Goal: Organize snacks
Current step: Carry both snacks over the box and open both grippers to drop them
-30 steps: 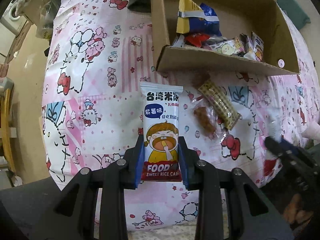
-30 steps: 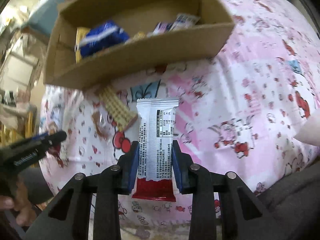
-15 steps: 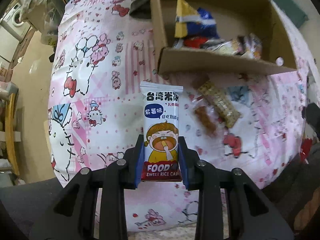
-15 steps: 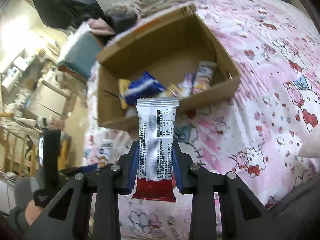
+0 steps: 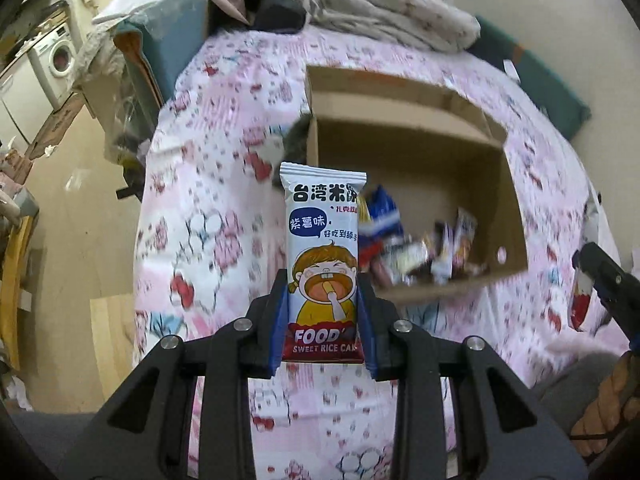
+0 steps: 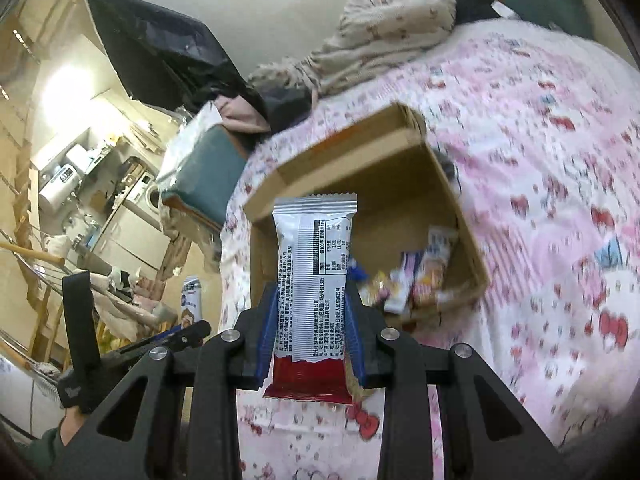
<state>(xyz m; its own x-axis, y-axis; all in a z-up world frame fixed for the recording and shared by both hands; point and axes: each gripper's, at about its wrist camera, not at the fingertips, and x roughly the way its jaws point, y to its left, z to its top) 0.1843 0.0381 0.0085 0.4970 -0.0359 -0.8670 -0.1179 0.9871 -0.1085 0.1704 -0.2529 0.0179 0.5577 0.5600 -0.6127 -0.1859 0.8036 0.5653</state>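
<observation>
I have a snack in each hand. My left gripper (image 5: 322, 324) is clamped on a sweet rice cake packet (image 5: 323, 258), front side towards the camera with the cartoon child on it, held upright by its lower part. My right gripper (image 6: 310, 334) is clamped on a second packet (image 6: 314, 280) of the same shape, its silver back with the printed nutrition table facing the camera and a red band at the bottom. Both packets are in the air above the pink cartoon-print bedspread (image 5: 208, 216), not touching it.

The open cardboard box (image 5: 508, 184) lies ahead of both grippers on the bedspread. A heap of wrapped snacks (image 5: 420, 248) already sits against its near wall, among them a blue and white bag (image 5: 382, 216), so I judge a good part of the sorting is done. Most of the box floor is bare, so there is room.

What is left, as I read it: carry these two packets over the near wall and let them go inside. The bedspread in front of the box is blurred, so I cannot say whether any loose snacks lie there
</observation>
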